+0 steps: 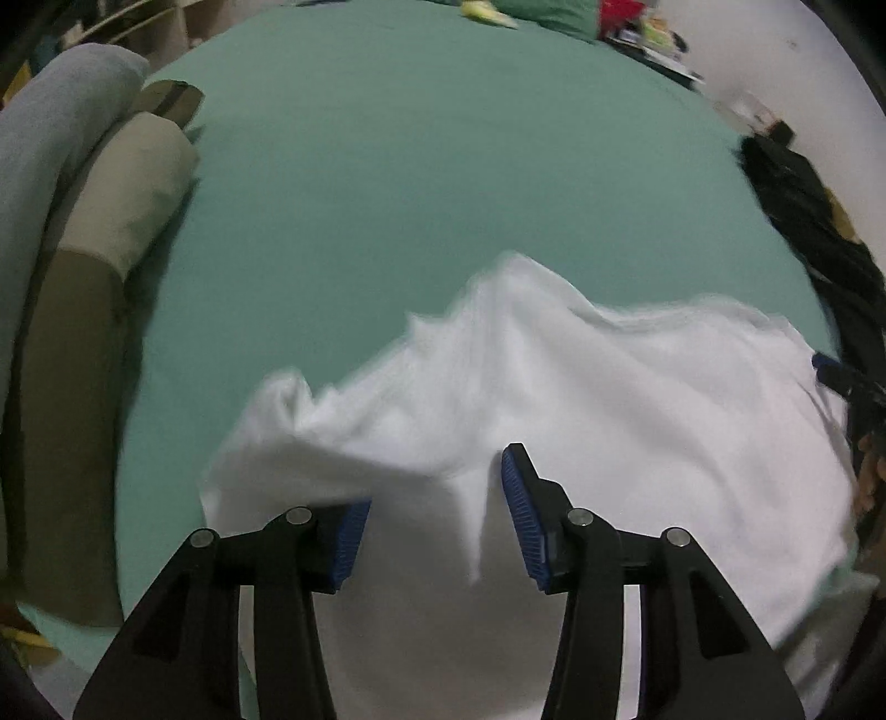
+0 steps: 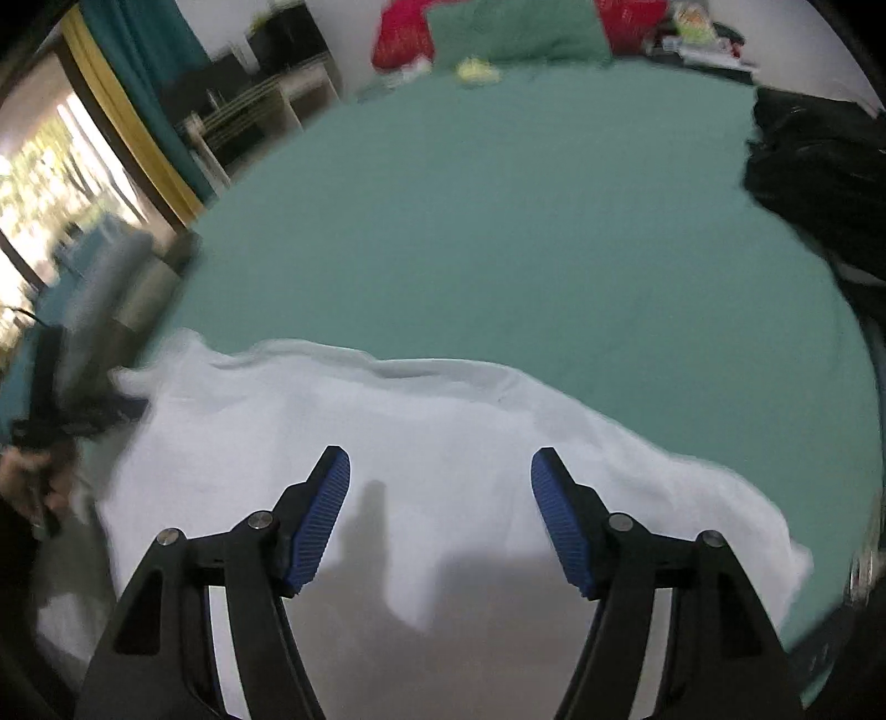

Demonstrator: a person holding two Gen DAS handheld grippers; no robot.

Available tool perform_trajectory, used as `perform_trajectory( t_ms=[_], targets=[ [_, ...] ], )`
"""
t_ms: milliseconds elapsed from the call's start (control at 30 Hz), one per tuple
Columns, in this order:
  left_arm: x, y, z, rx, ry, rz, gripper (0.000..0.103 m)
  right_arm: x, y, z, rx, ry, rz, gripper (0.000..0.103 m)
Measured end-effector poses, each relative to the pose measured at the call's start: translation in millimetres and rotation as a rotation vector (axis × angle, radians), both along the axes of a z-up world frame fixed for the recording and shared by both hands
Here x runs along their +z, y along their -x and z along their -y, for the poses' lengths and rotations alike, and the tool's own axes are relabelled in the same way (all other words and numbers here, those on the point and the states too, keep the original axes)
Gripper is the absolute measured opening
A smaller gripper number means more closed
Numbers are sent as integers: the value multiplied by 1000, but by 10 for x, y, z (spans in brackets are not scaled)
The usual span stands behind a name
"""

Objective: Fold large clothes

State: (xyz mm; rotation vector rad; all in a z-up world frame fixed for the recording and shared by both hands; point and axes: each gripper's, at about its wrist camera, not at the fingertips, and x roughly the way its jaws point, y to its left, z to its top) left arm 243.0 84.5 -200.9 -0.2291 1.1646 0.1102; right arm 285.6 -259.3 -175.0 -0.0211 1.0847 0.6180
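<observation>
A large white garment (image 1: 554, 399) lies crumpled on the green bed sheet (image 1: 415, 166). My left gripper (image 1: 437, 498) is open over its near part; a raised fold of cloth drapes over the left finger's tip. In the right wrist view the same garment (image 2: 443, 421) spreads across the near part of the bed (image 2: 498, 221). My right gripper (image 2: 440, 482) is open and empty just above the cloth. The left gripper and the hand holding it (image 2: 50, 421) show blurred at the left edge of that view.
Rolled grey and beige bedding (image 1: 83, 194) lies along the bed's left side. A black pile of clothes (image 1: 808, 232) lies at the right, also seen in the right wrist view (image 2: 819, 166). Green and red pillows (image 2: 509, 27) sit at the far end. A shelf and window (image 2: 83, 155) stand left.
</observation>
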Motion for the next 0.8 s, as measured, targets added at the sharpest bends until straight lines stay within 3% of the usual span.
perform_trajectory(
  t_ms=[67,167,267,367,567,667,800],
  targets=[
    [-39,-114,-84,11,-17,9,50,-157,-199,-116,-5,53,-36,69],
    [-42,-267,-205,27,-53,48,50,-182,-337,-253,-22,78,10,71],
    [-33,-357,-378,124,-114,62,50,-196,-410,-452,-29,192,93,72],
    [12,-328,-506,198,-86,71,50,-197,-463,-574,-61,242,154,72],
    [213,4,-267,108,-59,122,50,35,-243,-414,-127,217,227,72],
    [284,170,108,13,-23,137,50,85,12,-251,-170,163,209,72],
    [269,82,493,-119,-26,139,50,121,348,-92,-217,159,192,73]
  ],
)
